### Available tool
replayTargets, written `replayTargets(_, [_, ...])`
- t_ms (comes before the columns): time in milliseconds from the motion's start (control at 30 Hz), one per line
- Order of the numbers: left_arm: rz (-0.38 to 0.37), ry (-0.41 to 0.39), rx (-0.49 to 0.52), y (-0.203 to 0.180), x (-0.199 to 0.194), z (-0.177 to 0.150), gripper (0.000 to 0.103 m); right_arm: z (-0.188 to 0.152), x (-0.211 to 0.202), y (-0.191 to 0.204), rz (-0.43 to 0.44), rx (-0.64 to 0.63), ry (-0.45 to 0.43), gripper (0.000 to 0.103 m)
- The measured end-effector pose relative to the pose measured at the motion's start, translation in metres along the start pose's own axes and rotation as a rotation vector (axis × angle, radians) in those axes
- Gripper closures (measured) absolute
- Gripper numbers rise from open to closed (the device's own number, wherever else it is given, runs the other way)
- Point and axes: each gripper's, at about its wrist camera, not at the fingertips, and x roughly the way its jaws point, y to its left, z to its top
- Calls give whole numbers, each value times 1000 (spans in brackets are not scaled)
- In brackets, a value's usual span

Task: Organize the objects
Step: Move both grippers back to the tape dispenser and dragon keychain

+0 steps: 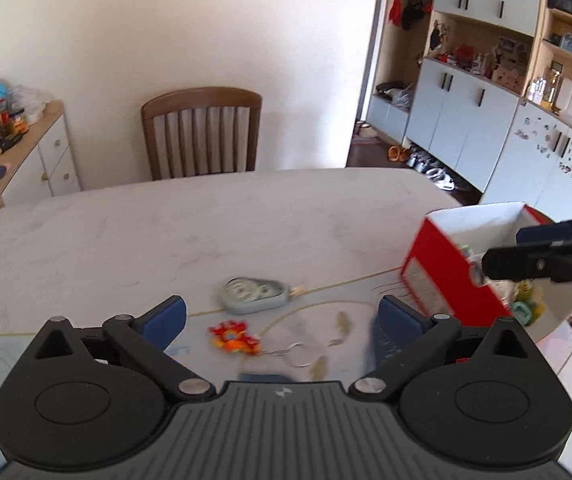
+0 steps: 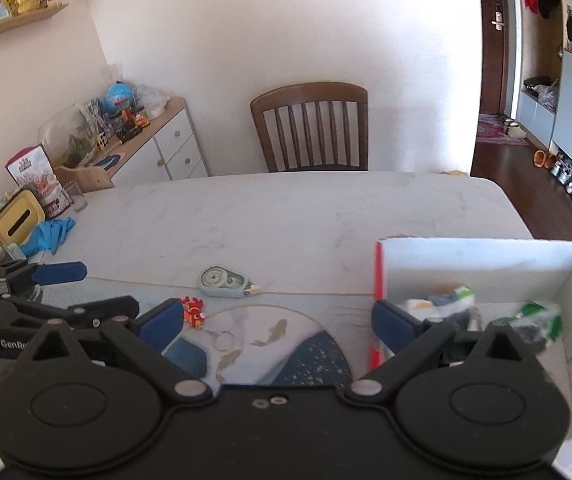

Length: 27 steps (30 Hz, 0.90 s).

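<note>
A grey-blue correction tape (image 1: 253, 295) (image 2: 225, 282) lies on the white table. A red and orange keychain charm (image 1: 235, 338) (image 2: 192, 310) with a metal ring (image 1: 298, 354) (image 2: 223, 339) lies just in front of it. A red box (image 1: 452, 276) (image 2: 482, 276) with white inside stands to the right and holds several small items. My left gripper (image 1: 281, 320) is open and empty, just above and before the charm. My right gripper (image 2: 277, 322) is open and empty, its right finger over the box's left wall. Each gripper shows in the other's view, the right one (image 1: 542, 252) and the left one (image 2: 61, 292).
A painted mat (image 2: 269, 344) with fish lies under the charm. A wooden chair (image 1: 201, 132) (image 2: 312, 126) stands at the table's far side. Blue gloves (image 2: 51, 232), a yellow tissue box (image 2: 17, 220) and glasses sit at the table's left end. A sideboard (image 2: 157, 140) and cabinets (image 1: 466, 112) line the walls.
</note>
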Motion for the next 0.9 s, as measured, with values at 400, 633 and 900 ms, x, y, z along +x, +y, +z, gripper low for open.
replayTargets(400, [26, 95, -30, 45, 52, -28, 0, 22, 69, 29, -3, -97, 83, 3])
replayTargets(633, [56, 141, -43, 54, 88, -41, 0, 25, 122, 32, -5, -146, 172, 4])
replayTargets(900, [74, 146, -35, 50, 119, -44, 0, 26, 175, 40, 15, -204, 260, 10])
